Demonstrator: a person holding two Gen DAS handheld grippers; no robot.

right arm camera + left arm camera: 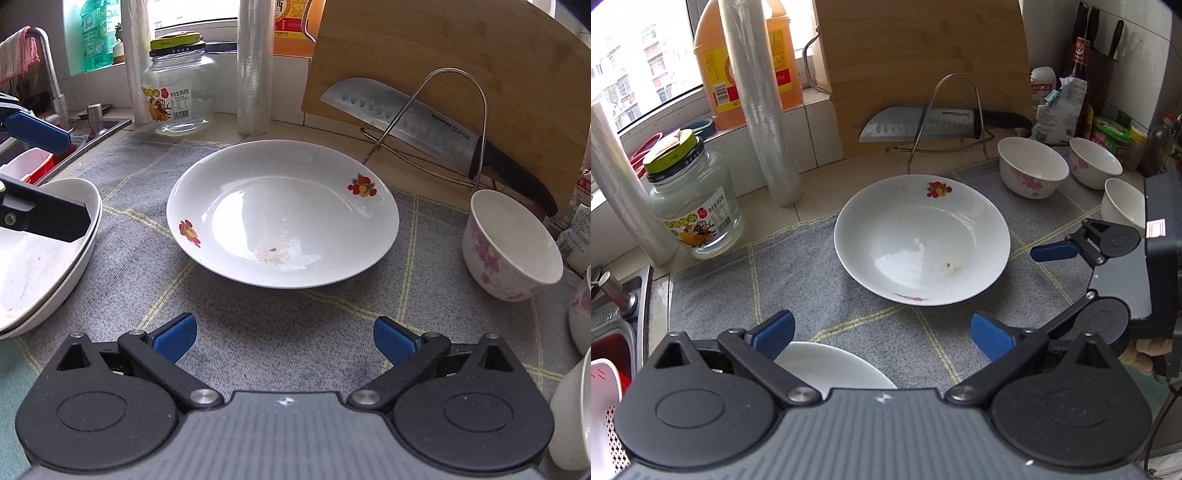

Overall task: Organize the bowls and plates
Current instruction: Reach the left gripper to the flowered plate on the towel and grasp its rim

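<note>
I see the wide white fruit-printed ceramic plate point(282, 214) resting on the grey checked cloth point(258, 325), in front of the wooden cutting board point(461, 74). My left gripper point(882, 334) and right gripper point(284, 338) hover near the plate, fingers spread and empty. Pink-flowered white bowls point(1032, 171) stand right of the plate.

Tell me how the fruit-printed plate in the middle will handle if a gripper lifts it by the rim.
The fruit-printed plate looks glazed and glossy, so probably slippery between pads. It seems rigid ceramic, likely breakable if dropped. Its shallow flared rim sits raised off the cloth, so one finger could probably slip under.
</note>
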